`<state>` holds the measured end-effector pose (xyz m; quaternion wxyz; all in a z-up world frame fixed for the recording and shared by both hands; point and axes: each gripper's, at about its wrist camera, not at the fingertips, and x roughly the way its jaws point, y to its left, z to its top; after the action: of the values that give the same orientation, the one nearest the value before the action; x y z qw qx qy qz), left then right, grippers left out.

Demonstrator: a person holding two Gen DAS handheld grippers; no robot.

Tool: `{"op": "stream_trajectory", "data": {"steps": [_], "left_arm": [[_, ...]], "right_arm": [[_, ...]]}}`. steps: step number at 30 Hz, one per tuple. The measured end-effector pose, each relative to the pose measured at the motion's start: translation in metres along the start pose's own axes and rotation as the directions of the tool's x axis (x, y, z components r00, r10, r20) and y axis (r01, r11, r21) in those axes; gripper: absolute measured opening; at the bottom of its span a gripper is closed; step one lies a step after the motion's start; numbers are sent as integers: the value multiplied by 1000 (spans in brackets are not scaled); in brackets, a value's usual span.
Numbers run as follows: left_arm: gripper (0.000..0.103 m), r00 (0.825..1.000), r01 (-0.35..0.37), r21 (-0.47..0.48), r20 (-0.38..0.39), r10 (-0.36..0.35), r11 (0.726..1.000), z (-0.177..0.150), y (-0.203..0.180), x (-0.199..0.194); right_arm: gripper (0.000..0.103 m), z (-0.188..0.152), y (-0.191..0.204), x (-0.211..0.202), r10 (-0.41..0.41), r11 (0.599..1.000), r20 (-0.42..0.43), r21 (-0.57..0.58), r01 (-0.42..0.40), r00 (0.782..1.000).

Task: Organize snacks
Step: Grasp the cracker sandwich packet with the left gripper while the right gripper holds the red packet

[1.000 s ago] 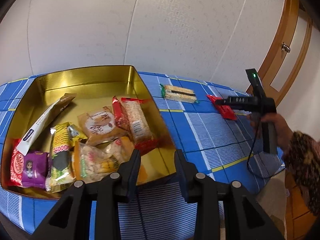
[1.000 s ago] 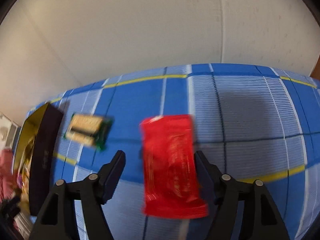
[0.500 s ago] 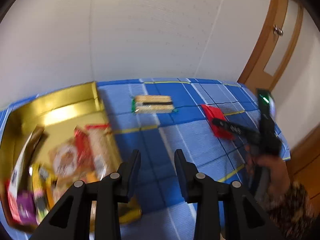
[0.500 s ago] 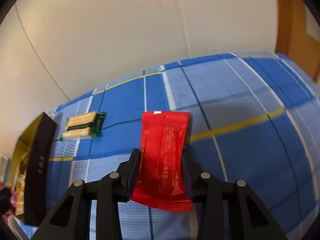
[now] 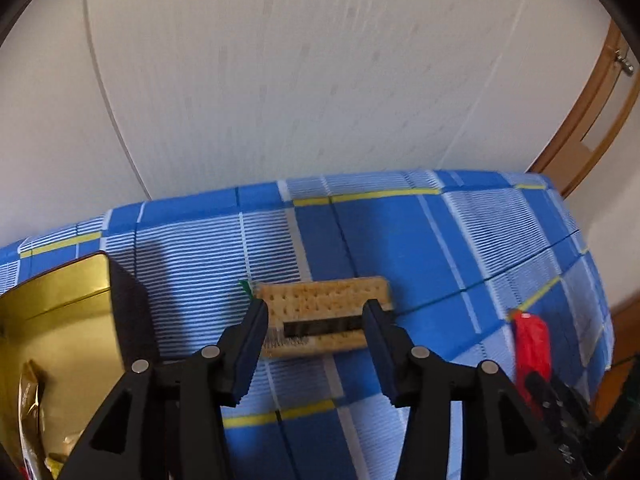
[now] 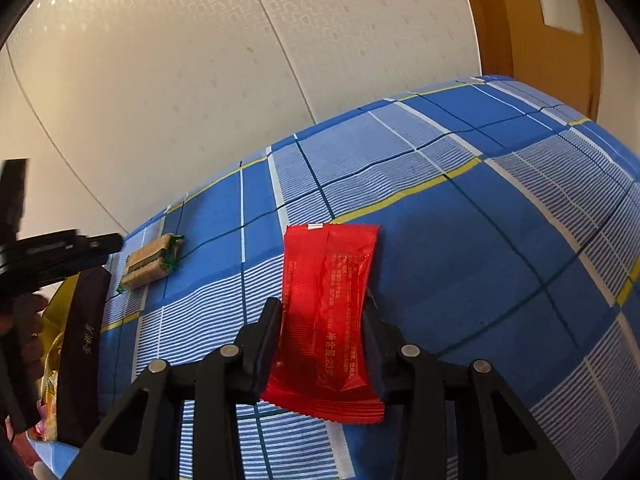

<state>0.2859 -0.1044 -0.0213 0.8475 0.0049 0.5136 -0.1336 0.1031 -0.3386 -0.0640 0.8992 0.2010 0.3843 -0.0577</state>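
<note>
Plaid cloth (image 6: 460, 264); right tool (image 6: 322, 334) pinches glossy red packet (image 6: 326, 312).

Right gripper (image 6: 322, 312) clamped on red packet (image 6: 326, 312) over blue plaid cloth (image 6: 480, 240) — cracker pack (image 6: 150, 265) lying further left, near dark tin wall (image 6: 82, 356); left gripper (image 6: 56, 254) at far left.

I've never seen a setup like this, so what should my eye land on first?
Probably the red snack packet, pinched in the right hand-held gripper above the blue checked tablecloth. Next, the cracker sandwich pack lying between the left hand-held gripper's open fingers, beside the gold tin.
</note>
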Motion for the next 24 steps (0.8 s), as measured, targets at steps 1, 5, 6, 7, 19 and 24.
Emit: {"op": "stream_trajectory", "data": {"steps": [1,5,6,7,19,24], "left_arm": [[50,1000,-19,-7,-5,19,1000,0,3,6],[57,999,27,-106,-44,-32,994,-3,16,18],[58,996,69,-128,-40,-75,989,-4,17,17],[58,989,134,-155,-34,-141,979,-7,18,15],[61,995,92,229,5,-96,969,-53,-65,-27],[68,999,-14,333,38,1,943,-40,-72,-10]], "right_arm": [[40,0,-1,0,3,1000,1,4,-3,1000],[40,0,-2,1,17,1000,1,23,-17,1000],[40,0,-2,1,19,999,1,26,-19,1000],[40,0,-3,1,20,999,2,29,-20,1000],[40,-1,-2,1,20,999,6,39,-20,1000],[41,0,-2,1,20,999,8,33,-20,1000]]}}
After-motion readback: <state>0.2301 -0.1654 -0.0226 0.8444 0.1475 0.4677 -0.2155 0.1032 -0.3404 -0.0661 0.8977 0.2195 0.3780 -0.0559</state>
